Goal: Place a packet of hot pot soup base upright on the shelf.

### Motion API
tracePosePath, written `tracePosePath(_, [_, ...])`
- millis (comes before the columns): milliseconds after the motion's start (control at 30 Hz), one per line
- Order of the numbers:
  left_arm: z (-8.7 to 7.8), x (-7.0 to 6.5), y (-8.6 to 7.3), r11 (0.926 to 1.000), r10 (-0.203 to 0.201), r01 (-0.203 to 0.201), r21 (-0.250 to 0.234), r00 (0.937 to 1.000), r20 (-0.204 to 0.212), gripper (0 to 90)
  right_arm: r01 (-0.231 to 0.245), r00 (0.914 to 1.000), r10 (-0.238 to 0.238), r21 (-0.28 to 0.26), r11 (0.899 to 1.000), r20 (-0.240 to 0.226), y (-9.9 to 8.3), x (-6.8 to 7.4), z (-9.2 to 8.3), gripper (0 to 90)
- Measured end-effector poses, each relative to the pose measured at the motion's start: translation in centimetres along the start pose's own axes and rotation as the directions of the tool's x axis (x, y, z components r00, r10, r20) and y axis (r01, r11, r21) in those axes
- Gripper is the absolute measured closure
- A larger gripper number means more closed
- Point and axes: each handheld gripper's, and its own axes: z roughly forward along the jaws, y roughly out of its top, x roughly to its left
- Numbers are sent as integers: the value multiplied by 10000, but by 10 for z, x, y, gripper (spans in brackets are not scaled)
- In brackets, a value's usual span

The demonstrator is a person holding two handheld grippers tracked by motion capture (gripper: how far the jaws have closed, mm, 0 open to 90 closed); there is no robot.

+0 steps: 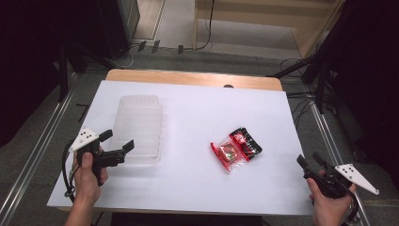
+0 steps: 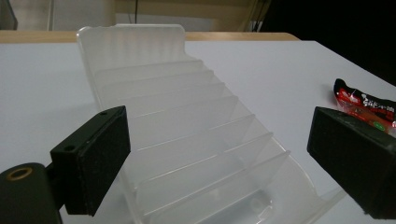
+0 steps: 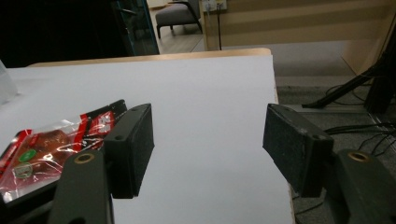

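A clear plastic divider box (image 1: 140,127) with several slots lies on the left half of the white table top (image 1: 197,113). My left gripper (image 1: 116,141) is open at the box's near left corner, and its jaws frame the box (image 2: 187,135) in the left gripper view. Two red and black snack packets (image 1: 236,149) lie right of centre, one partly clear. My right gripper (image 1: 311,160) is open near the table's right edge, apart from the packets (image 3: 51,142), with nothing between its jaws.
The white sheet covers a wooden table (image 1: 188,76). Cables (image 1: 301,101) and dark stand legs (image 1: 324,75) lie on the floor to the right. An aluminium rail (image 1: 28,160) runs along the left side.
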Motion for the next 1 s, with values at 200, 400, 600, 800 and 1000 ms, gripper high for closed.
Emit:
tracePosePath(200, [10,-18,1,9993,239,-240,290,9997,47,59,192,9998,-192,42,9998,-71,2,7,3,354])
tracePosePath(400, [18,-37,3,9991,314,-315,279,9995,35,185,519,9987,-517,506,9974,-51,3,21,13,354])
tracePosePath(600, [26,-58,4,9986,480,-481,199,9988,80,441,563,9982,-550,631,9964,-230,6,27,19,341])
tracePosePath(800, [36,-82,3,9973,730,-731,0,9969,308,614,421,9984,-398,593,9974,-399,13,30,24,314])
tracePosePath(1000, [46,-97,1,9965,807,-821,160,9938,760,804,223,9975,-173,725,9971,-683,20,29,30,304])
